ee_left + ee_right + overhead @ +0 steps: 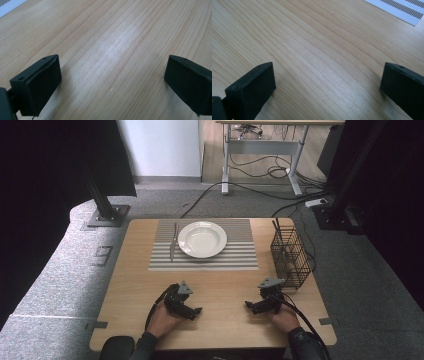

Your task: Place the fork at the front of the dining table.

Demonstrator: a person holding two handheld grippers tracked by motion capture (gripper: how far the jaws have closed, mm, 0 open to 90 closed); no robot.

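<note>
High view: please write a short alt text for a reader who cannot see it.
Two hand-held claws, left claw and right claw, rest open on a wooden table. Beyond them lie a white plate and knife on a striped placemat, with a wire basket at right.

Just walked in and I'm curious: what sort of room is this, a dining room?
More likely a lab or recording studio: a small wooden table laid with a white round plate, black metal frame posts, and loose cables under a grey desk.
</note>
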